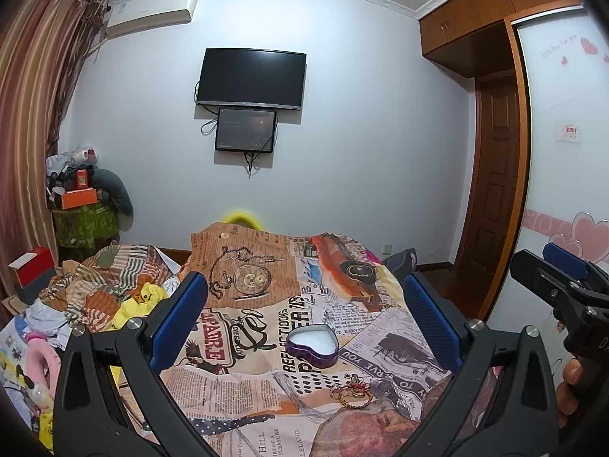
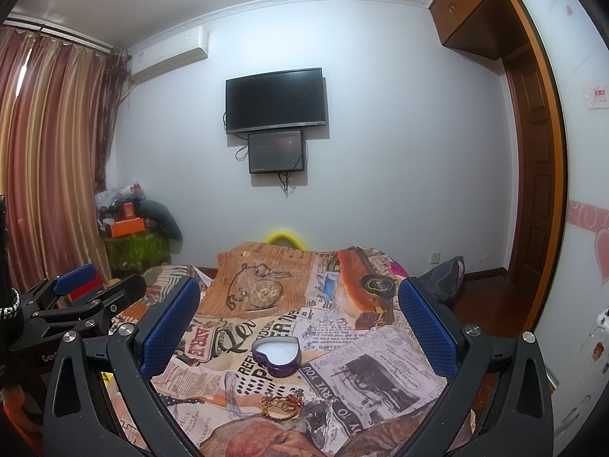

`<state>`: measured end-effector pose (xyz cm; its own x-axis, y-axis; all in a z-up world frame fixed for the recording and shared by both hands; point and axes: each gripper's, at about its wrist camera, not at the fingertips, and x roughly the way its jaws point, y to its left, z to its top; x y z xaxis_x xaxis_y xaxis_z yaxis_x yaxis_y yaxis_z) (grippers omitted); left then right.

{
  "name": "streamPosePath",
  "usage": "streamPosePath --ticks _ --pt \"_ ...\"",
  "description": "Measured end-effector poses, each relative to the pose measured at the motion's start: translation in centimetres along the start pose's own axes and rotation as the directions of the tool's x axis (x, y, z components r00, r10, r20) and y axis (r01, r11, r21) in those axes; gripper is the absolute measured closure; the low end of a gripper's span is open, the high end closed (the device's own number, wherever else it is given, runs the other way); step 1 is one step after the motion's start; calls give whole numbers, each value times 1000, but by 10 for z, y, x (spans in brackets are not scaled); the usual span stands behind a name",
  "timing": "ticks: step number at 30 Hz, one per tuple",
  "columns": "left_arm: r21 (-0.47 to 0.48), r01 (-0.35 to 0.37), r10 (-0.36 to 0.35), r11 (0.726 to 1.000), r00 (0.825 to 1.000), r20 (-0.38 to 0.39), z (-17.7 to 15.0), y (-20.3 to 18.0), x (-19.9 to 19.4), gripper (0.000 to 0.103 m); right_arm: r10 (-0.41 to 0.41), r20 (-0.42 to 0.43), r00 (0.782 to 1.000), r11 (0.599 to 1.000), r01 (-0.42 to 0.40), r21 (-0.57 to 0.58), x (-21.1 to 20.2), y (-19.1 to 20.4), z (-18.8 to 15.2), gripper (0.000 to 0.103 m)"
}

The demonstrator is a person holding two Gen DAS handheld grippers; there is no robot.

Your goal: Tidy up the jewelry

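A purple heart-shaped tin (image 1: 313,347) (image 2: 277,355) with a white lining stands open on a cloth printed like old newspapers. In front of it lies a small heap of jewelry (image 1: 352,391) (image 2: 282,403): gold rings and a red-and-gold cord bracelet. My left gripper (image 1: 304,323) hangs open above the cloth, its blue pads either side of the tin, holding nothing. My right gripper (image 2: 300,323) is likewise open and empty above the same spot. Each gripper shows at the edge of the other's view: the right gripper (image 1: 563,278) and the left gripper (image 2: 80,297).
The printed cloth (image 1: 262,266) covers a bed. Crumpled striped fabric and clutter (image 1: 110,289) lie to the left, with a red box (image 1: 32,270). A TV (image 1: 251,78) hangs on the far wall. Wardrobe and a door (image 1: 495,190) stand on the right.
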<state>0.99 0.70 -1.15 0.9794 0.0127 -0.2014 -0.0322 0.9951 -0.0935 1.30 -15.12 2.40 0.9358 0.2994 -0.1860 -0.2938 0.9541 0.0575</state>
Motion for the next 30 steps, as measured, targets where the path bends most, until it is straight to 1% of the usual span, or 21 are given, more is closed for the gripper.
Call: streamPosePath --ticks 30 --pt "5 4 -4 1000 1000 -4 1 -4 0 0 2 -3 1000 1000 -2 4 0 -1 3 0"
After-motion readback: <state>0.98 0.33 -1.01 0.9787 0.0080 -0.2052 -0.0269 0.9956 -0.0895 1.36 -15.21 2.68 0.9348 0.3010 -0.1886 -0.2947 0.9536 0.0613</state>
